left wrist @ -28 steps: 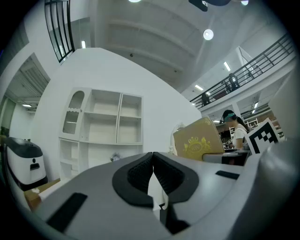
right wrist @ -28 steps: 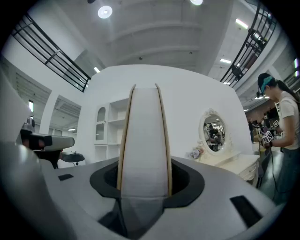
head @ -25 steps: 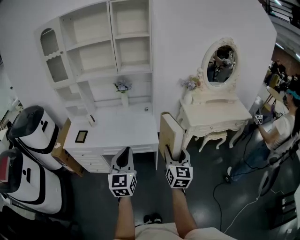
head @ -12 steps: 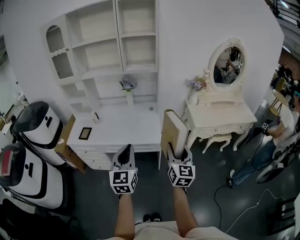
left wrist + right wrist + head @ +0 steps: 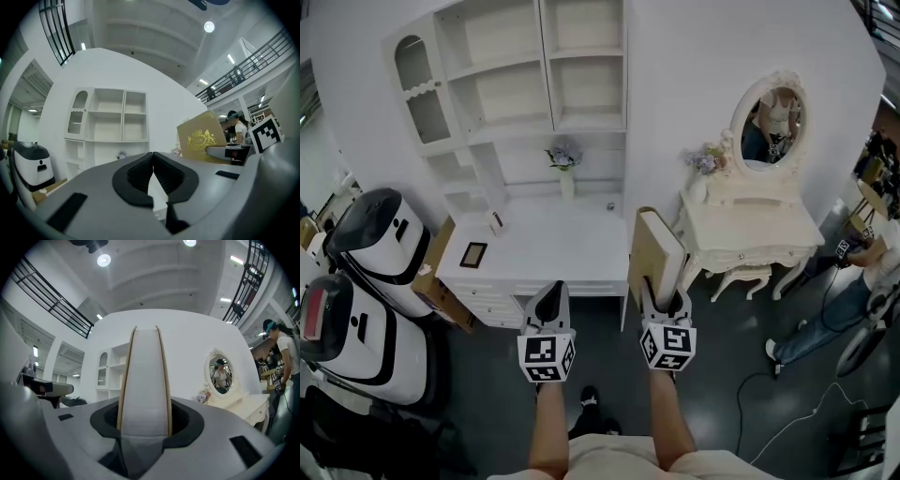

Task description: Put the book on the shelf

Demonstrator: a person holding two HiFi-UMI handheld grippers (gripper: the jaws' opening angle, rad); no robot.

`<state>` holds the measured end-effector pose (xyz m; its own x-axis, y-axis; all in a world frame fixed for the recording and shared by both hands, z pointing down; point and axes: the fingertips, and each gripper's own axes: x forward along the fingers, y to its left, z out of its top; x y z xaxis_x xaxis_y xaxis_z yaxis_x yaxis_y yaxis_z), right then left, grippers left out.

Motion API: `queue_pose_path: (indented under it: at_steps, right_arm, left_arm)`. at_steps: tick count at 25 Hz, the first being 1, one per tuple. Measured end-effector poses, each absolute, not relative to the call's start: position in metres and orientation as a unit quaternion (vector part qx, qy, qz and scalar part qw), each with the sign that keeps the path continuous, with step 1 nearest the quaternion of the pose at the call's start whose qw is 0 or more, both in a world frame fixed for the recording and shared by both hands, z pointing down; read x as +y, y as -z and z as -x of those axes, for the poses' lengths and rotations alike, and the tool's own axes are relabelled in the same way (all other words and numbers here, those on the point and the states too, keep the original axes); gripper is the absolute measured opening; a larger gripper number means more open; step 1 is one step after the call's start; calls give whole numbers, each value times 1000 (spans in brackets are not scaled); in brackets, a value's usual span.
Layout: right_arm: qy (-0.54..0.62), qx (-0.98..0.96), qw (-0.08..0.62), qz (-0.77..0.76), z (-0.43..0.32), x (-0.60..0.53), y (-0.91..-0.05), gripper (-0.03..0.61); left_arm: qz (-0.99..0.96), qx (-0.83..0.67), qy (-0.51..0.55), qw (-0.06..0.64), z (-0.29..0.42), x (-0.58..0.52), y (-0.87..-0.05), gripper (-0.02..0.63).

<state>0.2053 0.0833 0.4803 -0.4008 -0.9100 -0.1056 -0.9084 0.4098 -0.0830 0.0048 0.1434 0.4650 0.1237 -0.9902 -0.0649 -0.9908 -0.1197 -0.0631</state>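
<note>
My right gripper (image 5: 664, 302) is shut on the lower edge of a tan hardcover book (image 5: 653, 251), which stands upright with its white page edge facing up. In the right gripper view the book (image 5: 144, 380) fills the gap between the jaws of that gripper (image 5: 144, 422). To its left my left gripper (image 5: 548, 292) is shut and holds nothing; its pads meet at the tips in the left gripper view (image 5: 153, 161), where the book's gold-crested cover (image 5: 200, 138) shows at the right. The white shelf unit (image 5: 534, 75) stands against the wall ahead, its compartments bare.
A white desk (image 5: 534, 248) under the shelf carries a small vase of flowers (image 5: 565, 164) and a dark frame (image 5: 472, 254). A cream dressing table (image 5: 750, 230) with an oval mirror (image 5: 778, 117) stands to the right. Two white-and-black machines (image 5: 366, 248) stand left. A person (image 5: 862, 272) is at far right.
Both grippers have shifted forward toward the desk, the book still held upright. The shelf, desk and mirror sit lower and nearer in the view, and a foot shows below.
</note>
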Motion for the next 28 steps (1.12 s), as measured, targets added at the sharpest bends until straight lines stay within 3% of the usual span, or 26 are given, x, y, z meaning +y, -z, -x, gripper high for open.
queue_pose_path:
  at_steps: [14, 28]
  right_arm:
    - [1, 834, 68, 548, -180, -41, -489, 230]
    - [5, 818, 85, 569, -70, -265, -471, 230]
  left_arm:
    - [733, 677, 0, 64, 44, 7, -477, 17]
    - [773, 632, -3, 53, 150, -231, -458, 17]
